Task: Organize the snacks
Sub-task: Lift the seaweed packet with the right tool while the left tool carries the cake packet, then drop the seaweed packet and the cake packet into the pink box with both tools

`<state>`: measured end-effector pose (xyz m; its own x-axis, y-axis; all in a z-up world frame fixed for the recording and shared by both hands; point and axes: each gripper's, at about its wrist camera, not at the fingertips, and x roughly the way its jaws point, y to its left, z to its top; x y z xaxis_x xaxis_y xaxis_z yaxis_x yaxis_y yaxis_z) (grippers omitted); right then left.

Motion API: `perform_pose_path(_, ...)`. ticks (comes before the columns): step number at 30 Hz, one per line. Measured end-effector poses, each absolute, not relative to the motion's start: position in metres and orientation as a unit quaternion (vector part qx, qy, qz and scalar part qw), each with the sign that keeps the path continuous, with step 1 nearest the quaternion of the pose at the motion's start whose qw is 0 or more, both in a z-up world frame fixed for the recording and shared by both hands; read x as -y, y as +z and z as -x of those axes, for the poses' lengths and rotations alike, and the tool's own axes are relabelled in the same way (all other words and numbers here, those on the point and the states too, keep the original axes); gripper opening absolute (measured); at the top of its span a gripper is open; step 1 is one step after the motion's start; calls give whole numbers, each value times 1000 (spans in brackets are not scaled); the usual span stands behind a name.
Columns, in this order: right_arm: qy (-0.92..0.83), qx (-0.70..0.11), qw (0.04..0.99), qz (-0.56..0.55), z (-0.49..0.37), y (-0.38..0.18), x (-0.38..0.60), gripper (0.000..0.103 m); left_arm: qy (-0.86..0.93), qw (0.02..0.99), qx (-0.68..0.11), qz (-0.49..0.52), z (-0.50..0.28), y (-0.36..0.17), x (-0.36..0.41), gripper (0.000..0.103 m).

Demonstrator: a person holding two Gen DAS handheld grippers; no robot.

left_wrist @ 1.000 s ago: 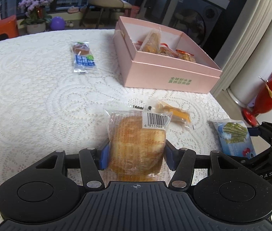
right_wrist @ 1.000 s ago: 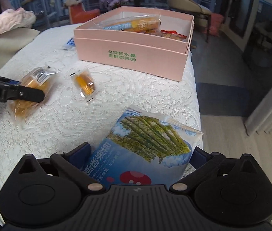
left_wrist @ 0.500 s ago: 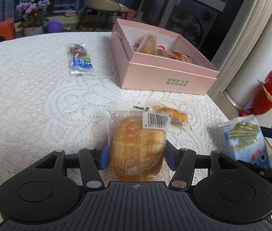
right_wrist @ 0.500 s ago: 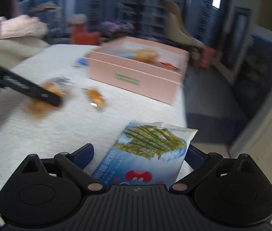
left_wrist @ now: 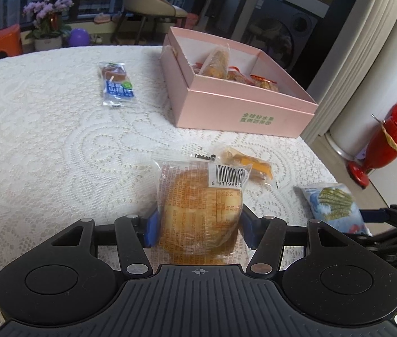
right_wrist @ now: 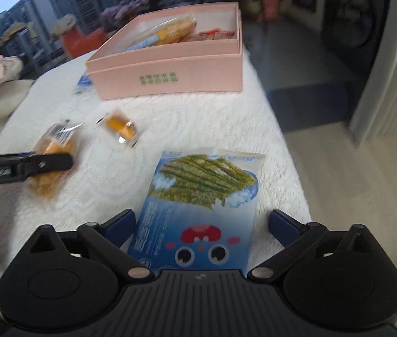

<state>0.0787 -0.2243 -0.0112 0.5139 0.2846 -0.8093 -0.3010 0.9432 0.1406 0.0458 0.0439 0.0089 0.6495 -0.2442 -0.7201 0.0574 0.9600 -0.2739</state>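
Note:
My left gripper (left_wrist: 199, 231) is shut on a clear-wrapped round bun (left_wrist: 198, 210), its blue pads pressing both sides low over the lace tablecloth (left_wrist: 43, 154). The right wrist view shows that bun (right_wrist: 52, 157) beside a left finger (right_wrist: 29, 165). My right gripper (right_wrist: 202, 224) is shut on a blue seaweed snack bag (right_wrist: 198, 196) near the table's right edge. The bag (left_wrist: 333, 205) also shows at the right in the left view. Beyond stands an open pink box (left_wrist: 243, 112) (right_wrist: 170, 73) with several snacks inside.
A small orange snack packet (left_wrist: 251, 165) (right_wrist: 121, 127) lies between the bun and the box. A blue-labelled packet (left_wrist: 117, 84) lies left of the box. Off the table's right edge are a red toy (left_wrist: 381, 146) and bare floor. A chair (left_wrist: 153, 2) and flowers (left_wrist: 46, 19) stand behind.
The right gripper rolled and swung slightly with the seaweed bag, tipping the bag up and then laying it flatter again. The left gripper and the bun stayed put.

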Motion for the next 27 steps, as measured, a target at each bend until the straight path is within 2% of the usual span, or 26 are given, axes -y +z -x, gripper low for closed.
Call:
perform_pose_path(3, 127, -456, 879, 58, -81, -17, 198, 103, -86, 899, -413, 120, -44, 10, -45, 61)
perform_pose_path(4, 134, -449, 881, 70, -80, -15, 194, 98, -90, 896, -415, 128, -44, 11, -47, 60)
perform_pose_path(5, 151, -445, 879, 79, -79, -11, 192, 83, -99, 893, -415, 142, -45, 13, -50, 60)
perform_pose_path(7, 172, -434, 880, 83, -80, 2, 192, 81, -122, 893, -399, 168, -47, 23, -56, 60)
perform_pose_path(11, 183, -352, 917, 49, -86, 53, 207, 79, -151, 913, -339, 169, -65, 70, -61, 60)
perform_pose_path(17, 200, -246, 948, -27, -145, 129, 220, 80, -183, 921, -283, 194, -149, 130, -63, 60)
perform_pose_path(19, 202, -246, 947, -41, -177, 133, 213, 80, -188, 913, -298, 205, -186, 125, -64, 60)
perform_pose_path(22, 189, -264, 944, -53, -226, 117, 194, 80, -191, 882, -366, 227, -237, 92, -65, 60)
perform_pose_path(24, 192, -278, 940, -54, -254, 98, 182, 84, -169, 873, -397, 227, -253, 71, -68, 59)
perform_pose_path(25, 199, -295, 933, -57, -269, 87, 178, 88, -153, 875, -401, 224, -255, 65, -72, 59)
perform_pose_path(27, 211, -339, 913, -84, -298, 64, 176, 87, -160, 875, -390, 239, -256, 57, -82, 61)
